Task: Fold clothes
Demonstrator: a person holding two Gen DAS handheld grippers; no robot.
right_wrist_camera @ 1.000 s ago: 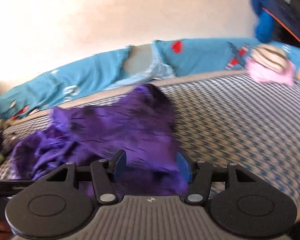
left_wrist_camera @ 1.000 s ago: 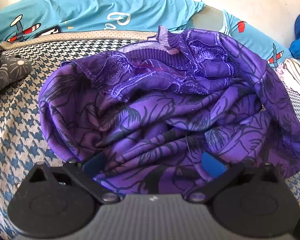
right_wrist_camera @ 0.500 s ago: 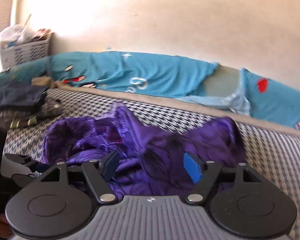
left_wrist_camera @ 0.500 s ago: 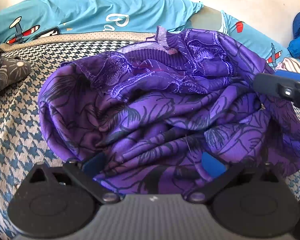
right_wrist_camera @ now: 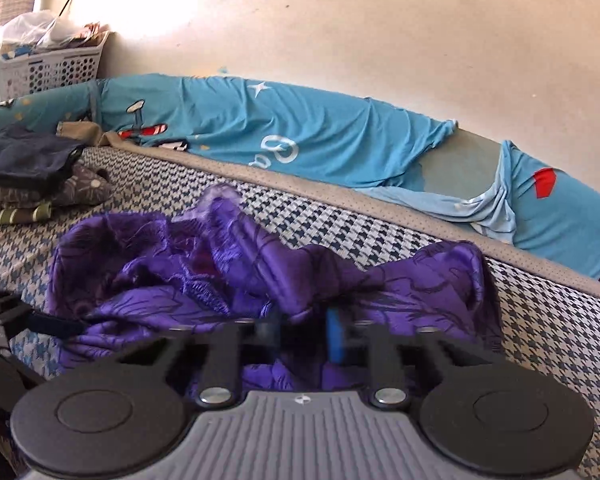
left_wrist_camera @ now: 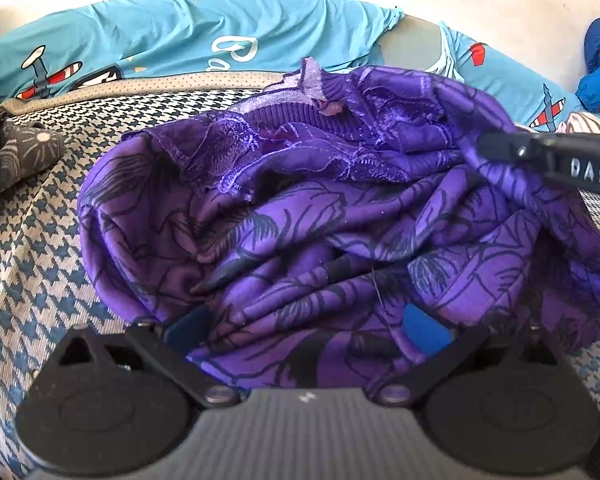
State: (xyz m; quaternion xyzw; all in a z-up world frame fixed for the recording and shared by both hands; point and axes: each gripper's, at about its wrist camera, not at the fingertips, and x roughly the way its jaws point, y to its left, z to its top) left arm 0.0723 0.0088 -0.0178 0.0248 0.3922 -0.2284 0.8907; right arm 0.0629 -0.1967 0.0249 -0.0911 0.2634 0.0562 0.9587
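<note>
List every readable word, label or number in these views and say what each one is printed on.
"DAS" in white on the black body of the right claw, where it enters the left wrist view.
White looping letters on the blue bedsheet: partly hidden and too stylised to read.
Nothing else carries legible text.

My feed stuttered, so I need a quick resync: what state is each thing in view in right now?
purple garment: crumpled heap, unfolded, on the houndstooth cover.
right gripper: jaws closing, a fold of purple cloth between them.
left gripper: jaws wide, purple cloth lying between the pads.
folded clothes: stacked at the far side.
laundry basket: upright, full.
</note>
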